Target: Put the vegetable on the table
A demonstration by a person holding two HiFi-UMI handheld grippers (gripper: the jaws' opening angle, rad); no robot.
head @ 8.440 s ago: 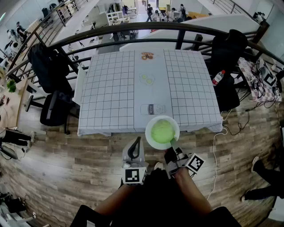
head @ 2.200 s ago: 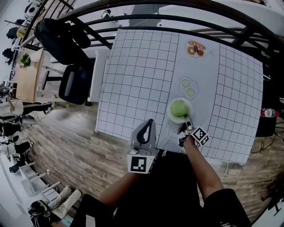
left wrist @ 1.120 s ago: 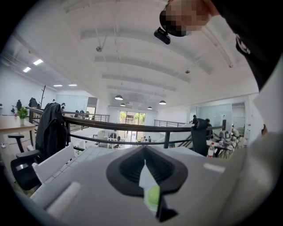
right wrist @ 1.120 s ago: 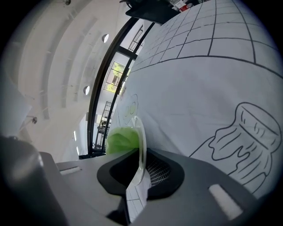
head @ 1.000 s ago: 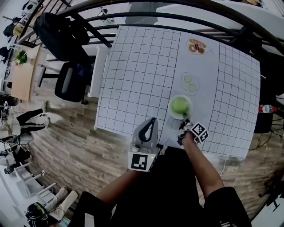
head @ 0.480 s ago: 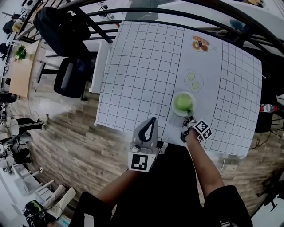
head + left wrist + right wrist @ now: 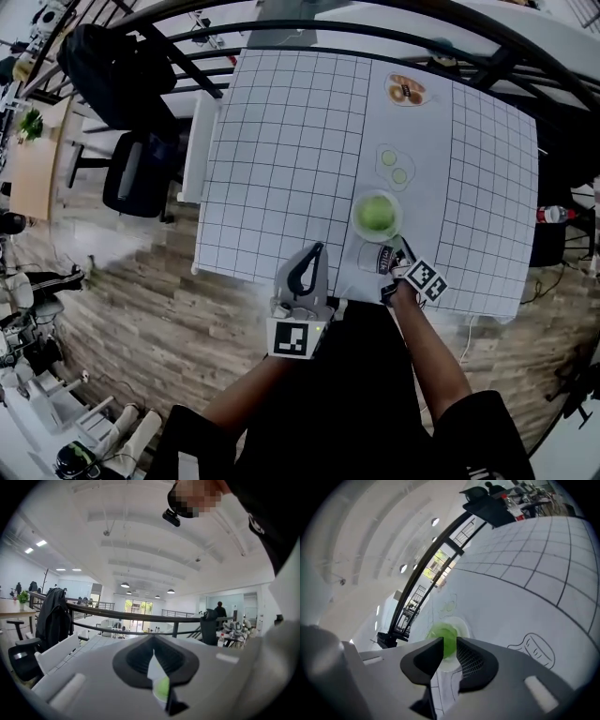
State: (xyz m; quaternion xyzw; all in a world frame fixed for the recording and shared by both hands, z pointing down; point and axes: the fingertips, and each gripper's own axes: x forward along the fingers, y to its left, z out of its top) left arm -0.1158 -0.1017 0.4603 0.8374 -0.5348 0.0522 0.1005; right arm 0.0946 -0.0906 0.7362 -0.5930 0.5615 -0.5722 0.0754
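Note:
A round green vegetable [image 7: 377,214] lies on a white plate [image 7: 361,225] on the gridded table [image 7: 281,141], near its front edge. My right gripper [image 7: 401,248] hovers just in front of the plate, clear of its rim. Its jaws have just been opening and nothing is between them. In the right gripper view the vegetable [image 7: 444,637] and plate [image 7: 461,623] show through the gap of that gripper [image 7: 449,641]. My left gripper [image 7: 316,251] hangs shut and empty at the table's front edge. In its own view the left gripper [image 7: 153,639] has its tips together.
Printed outlines mark the cloth: a cup [image 7: 375,258] beside the right gripper, cucumber slices [image 7: 392,167] and a dish [image 7: 407,90] farther back. Chairs [image 7: 131,178] stand to the left, a dark railing [image 7: 309,37] runs behind, and a bottle [image 7: 548,215] sits off the right edge.
The right gripper, earlier closed on the plate's near rim, has let go and drawn back and up from it. The plate stays on the table. The left gripper kept still.

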